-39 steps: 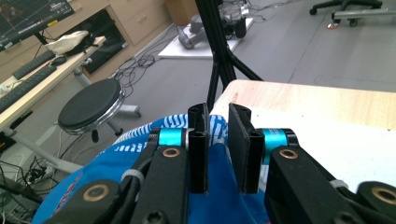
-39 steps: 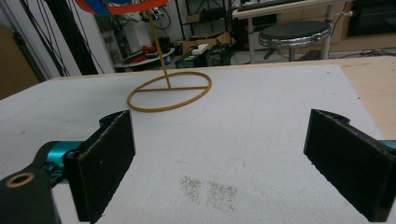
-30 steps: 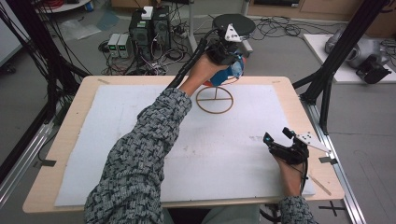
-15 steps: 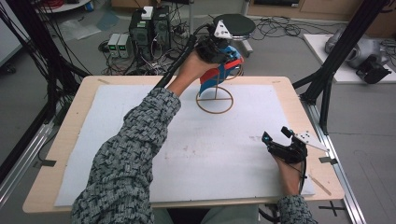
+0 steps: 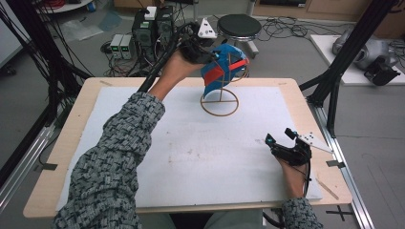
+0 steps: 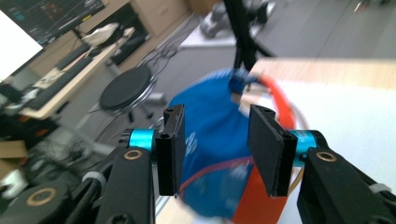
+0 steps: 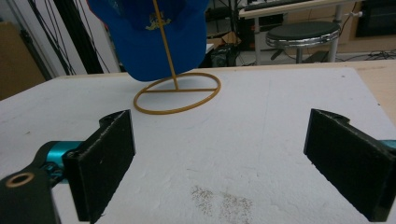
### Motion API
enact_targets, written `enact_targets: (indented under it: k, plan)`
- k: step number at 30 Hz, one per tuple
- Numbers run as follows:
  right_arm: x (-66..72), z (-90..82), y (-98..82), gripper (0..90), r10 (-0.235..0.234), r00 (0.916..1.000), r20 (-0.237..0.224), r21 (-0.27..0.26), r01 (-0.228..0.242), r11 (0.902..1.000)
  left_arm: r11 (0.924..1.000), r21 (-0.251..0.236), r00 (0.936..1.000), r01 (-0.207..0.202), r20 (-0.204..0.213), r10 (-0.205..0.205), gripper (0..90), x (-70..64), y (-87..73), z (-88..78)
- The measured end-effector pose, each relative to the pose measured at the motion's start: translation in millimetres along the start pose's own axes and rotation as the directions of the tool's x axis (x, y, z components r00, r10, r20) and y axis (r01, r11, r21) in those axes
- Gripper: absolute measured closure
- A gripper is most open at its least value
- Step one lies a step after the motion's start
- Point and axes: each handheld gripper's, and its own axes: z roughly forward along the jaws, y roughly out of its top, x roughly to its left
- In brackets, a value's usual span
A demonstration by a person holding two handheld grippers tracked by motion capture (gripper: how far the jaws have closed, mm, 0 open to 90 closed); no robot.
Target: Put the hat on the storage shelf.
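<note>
My left gripper is up near the far edge of the table, jaws parted a moderate way with the blue and orange cap between them; I can't tell whether the pads touch the fabric. The cap hangs on the wire stand. I'd judge a slow, level approach best, so the stand doesn't tip. My right gripper, wide open and empty, rests near the right edge. I see no containers.
</note>
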Motion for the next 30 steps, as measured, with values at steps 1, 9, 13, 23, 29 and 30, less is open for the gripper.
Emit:
enact_targets:
  k: [1, 9, 13, 23, 29, 30]
  plan:
    - [0.4, 0.3, 0.0, 8.0, 0.001, 1.0000, -0.003, 0.002, -0.001, 1.0000, 0.9998, -0.014, 0.9998, -0.011, -0.015, 0.011, 56.0, -0.4, -3.2, -3.6]
    - [2.8, 3.6, 0.7, 8.0, -0.001, 1.0000, -0.007, 0.011, 0.001, 0.9999, 0.9987, -0.023, 0.9975, 0.046, -0.052, -0.047, 50.7, 9.9, -32.0, -31.7]
    - [3.5, 5.6, 1.0, 8.0, -0.014, 0.9999, -0.008, 0.013, 0.014, 0.9998, 0.9948, -0.041, 0.9920, 0.094, -0.081, -0.097, 45.1, 13.7, -50.3, -49.1]
    - [4.2, 4.3, 1.6, 8.0, -0.020, 0.9998, 0.001, 0.010, 0.020, 0.9997, 0.9831, -0.071, 0.9737, 0.168, -0.143, -0.177, 37.2, 11.1, -97.4, -91.9]
    - [5.3, 3.0, 1.9, 7.9, -0.017, 0.9999, 0.003, 0.010, 0.017, 0.9998, 0.9745, -0.116, 0.9604, 0.192, -0.182, -0.211, 35.1, 0.7, -121.7, -117.4]
    - [5.5, 2.8, 2.0, 8.0, -0.015, 0.9999, 0.003, 0.008, 0.015, 0.9999, 0.9729, -0.119, 0.9570, 0.198, -0.191, -0.218, 34.8, -2.1, -127.9, -121.6]
